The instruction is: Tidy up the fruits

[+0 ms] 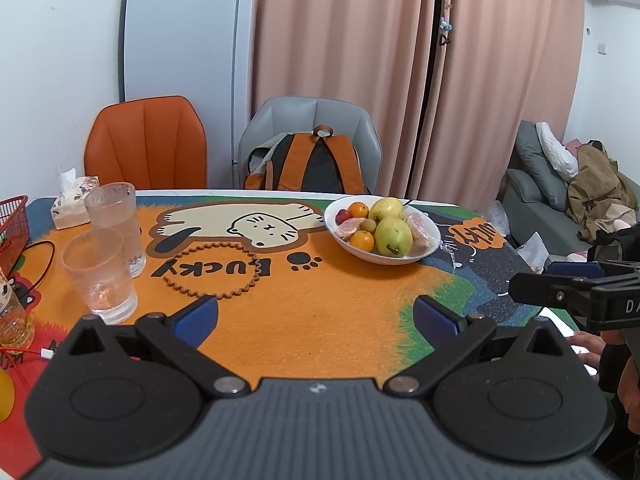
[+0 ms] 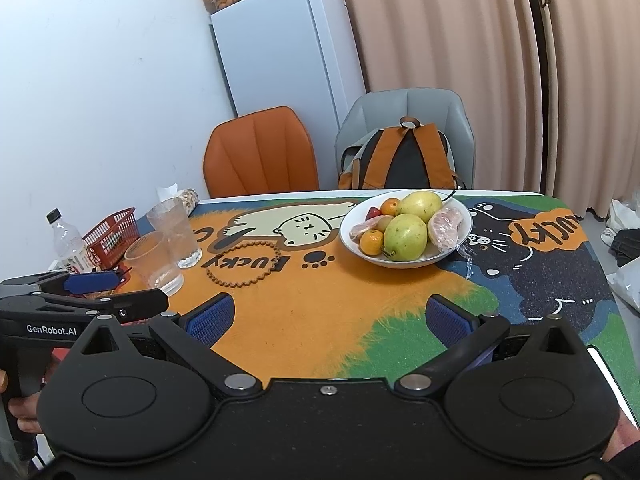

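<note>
Hovering low over the near edge of the surface (image 1: 320, 320), both grippers point across it with nothing between their fingers. The left gripper (image 1: 316, 316) has its blue fingers (image 1: 198, 316) spread wide; the right gripper (image 2: 326, 320) is spread just as wide, and its pads frame bare orange and green mat.

The fruit sits in a white bowl (image 2: 404, 262), well beyond both sets of fingers and off to the right of the left pair, nearly straight ahead of the right pair. In it lie two big yellow-green fruits (image 2: 405, 237), one in front of the other, with two small oranges (image 2: 372, 242) to their left, something small and red (image 2: 373, 213) at the back, and pinkish peeled pieces in clear wrap (image 2: 446, 226) on the right side. Nothing of the fruit lies loose on the mat that I can see.

Ahead and left of the left fingers stand two clear ribbed glasses (image 1: 100, 272), one just behind the other, and between them and the bowl lies a brown toothed ring (image 1: 212, 272). Farther left are a red basket (image 2: 110, 236), a clear bottle (image 2: 66, 244) and a tissue pack (image 1: 74, 204).

From the left wrist view the right gripper's fingers poke in at the right edge; from the right wrist view the left gripper shows at the left edge, a hand (image 2: 24, 416) on its grip. Behind the surface stand an orange chair (image 1: 148, 140) and a grey chair (image 1: 352, 128) holding a backpack (image 1: 308, 164).
</note>
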